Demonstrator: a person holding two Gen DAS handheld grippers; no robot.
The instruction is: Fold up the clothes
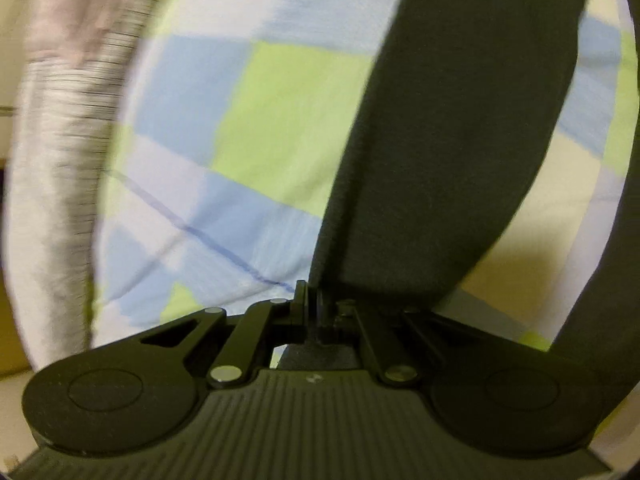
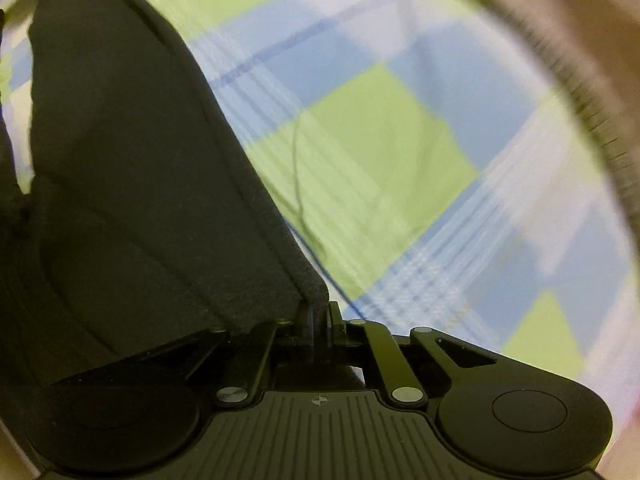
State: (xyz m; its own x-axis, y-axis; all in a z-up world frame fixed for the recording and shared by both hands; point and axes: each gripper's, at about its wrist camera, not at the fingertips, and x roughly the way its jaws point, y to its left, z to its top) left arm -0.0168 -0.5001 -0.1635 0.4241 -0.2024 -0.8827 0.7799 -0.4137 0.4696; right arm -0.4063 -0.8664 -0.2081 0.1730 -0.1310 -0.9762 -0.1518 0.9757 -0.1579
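Over the checked sheet point(image 1: 256, 128): dark cloth point(image 1: 460, 140) held up by both grippers.

Left wrist view: left gripper point(image 1: 313, 300) pinched tight on cloth's edge; cloth rises off the sheet w/ a grey striped garment point(image 1: 68, 128) blurred at far left. Right wrist view: right gripper point(image 2: 319, 312) clamped on another corner of the cloth point(image 2: 132, 168), which drapes left. Looks soft, light, limp, w/ some nap so prob. not slippery; best held at hem corners, kept taut btwn grippers.
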